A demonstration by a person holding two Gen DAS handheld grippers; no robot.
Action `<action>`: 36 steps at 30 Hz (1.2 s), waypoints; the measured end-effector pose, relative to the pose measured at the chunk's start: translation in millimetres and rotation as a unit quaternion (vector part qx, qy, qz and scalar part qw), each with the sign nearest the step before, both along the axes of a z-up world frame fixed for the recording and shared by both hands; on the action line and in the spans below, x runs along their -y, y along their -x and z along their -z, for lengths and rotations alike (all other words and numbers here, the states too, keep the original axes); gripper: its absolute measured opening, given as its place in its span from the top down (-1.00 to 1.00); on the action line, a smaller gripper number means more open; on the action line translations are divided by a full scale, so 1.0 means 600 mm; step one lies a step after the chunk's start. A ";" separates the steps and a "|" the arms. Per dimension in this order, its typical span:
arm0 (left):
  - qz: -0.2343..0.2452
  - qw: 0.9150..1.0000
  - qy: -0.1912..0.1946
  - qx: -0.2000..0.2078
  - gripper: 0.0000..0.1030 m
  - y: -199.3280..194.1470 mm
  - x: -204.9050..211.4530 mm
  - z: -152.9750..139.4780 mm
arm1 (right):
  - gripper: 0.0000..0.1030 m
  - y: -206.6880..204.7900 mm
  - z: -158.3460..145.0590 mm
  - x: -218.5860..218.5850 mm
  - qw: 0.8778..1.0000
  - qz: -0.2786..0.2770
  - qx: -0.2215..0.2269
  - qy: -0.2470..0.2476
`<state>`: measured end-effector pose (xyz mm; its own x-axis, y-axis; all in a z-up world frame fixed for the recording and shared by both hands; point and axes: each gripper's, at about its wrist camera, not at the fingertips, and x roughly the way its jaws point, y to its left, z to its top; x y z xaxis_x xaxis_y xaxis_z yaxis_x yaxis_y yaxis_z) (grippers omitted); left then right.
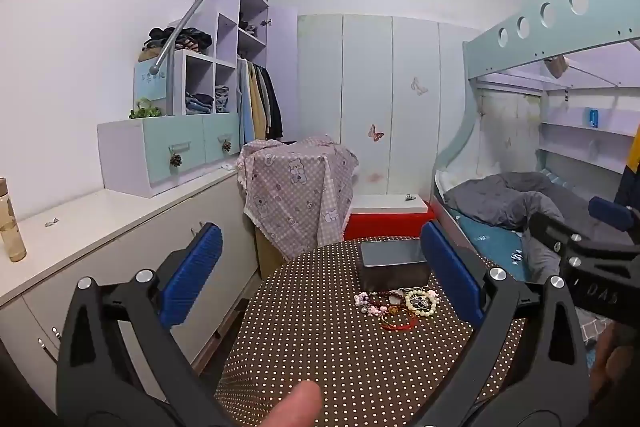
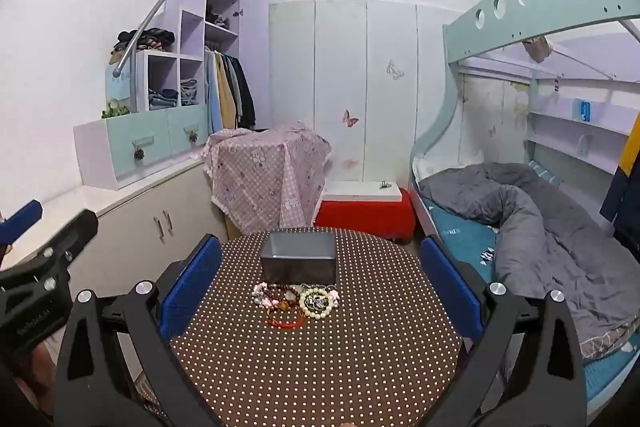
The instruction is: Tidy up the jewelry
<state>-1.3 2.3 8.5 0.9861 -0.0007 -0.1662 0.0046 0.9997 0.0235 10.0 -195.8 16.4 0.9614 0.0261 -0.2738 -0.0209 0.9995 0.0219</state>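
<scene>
A heap of jewelry (image 1: 396, 303) (image 2: 298, 301) lies on a round table (image 1: 320, 339) (image 2: 320, 359) with a brown polka-dot cloth: a cream bead bracelet (image 2: 318, 303), a red cord bangle (image 2: 286, 321), pink and dark beads. Just behind the heap stands a grey rectangular box (image 1: 394, 265) (image 2: 300, 259), open at the top. My left gripper (image 1: 320, 263) hovers wide open over the table's near left side, nothing between its blue pads. My right gripper (image 2: 320, 263) is open too, short of the heap, and its side shows at the right edge of the left wrist view.
A low white cabinet (image 1: 120, 227) runs along the left wall with a bottle (image 1: 10, 223) on it. Behind the table are a cloth-covered stand (image 2: 268, 175) and a red stool (image 2: 368, 213). A bunk bed with a grey duvet (image 2: 540, 223) fills the right side.
</scene>
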 end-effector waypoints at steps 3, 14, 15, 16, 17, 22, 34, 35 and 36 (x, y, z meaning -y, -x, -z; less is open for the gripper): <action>0.003 1.000 0.005 -0.002 -0.89 -0.001 -0.004 0.003 | -0.86 0.002 -0.003 -0.002 1.000 -0.002 0.007 0.002; 0.014 1.000 0.009 -0.014 -0.89 -0.022 -0.002 0.004 | -0.86 -0.009 0.002 -0.008 1.000 -0.002 0.011 0.007; 0.015 1.000 0.011 -0.014 -0.89 -0.024 -0.006 0.007 | -0.86 -0.010 0.001 -0.006 1.000 -0.002 0.011 0.007; 0.014 1.000 0.012 -0.015 -0.89 -0.026 -0.008 0.010 | -0.86 -0.011 0.001 -0.006 1.000 -0.002 0.011 0.007; 0.013 1.000 0.014 -0.016 -0.89 -0.028 -0.009 0.010 | -0.86 -0.012 0.001 -0.005 1.000 -0.001 0.011 0.008; 0.015 1.000 0.018 -0.015 -0.89 -0.029 -0.012 0.015 | -0.86 -0.014 0.001 -0.003 1.000 -0.002 0.014 0.009; 0.012 0.999 0.022 -0.030 -0.89 -0.047 -0.017 0.024 | -0.86 -0.024 0.012 -0.010 1.000 -0.007 0.016 0.014; 0.011 0.999 0.022 -0.033 -0.89 -0.051 -0.018 0.027 | -0.86 -0.027 0.014 -0.010 1.000 -0.007 0.015 0.014; 0.009 0.999 0.022 -0.035 -0.89 -0.053 -0.016 0.031 | -0.86 -0.028 0.015 -0.010 1.000 -0.008 0.014 0.013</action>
<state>30.4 12.0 -10.2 0.9718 -0.0271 -0.2341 0.0227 0.9995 -0.0215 27.0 -189.6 7.6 0.9683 0.0345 -0.2475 -0.0369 0.9993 -0.0050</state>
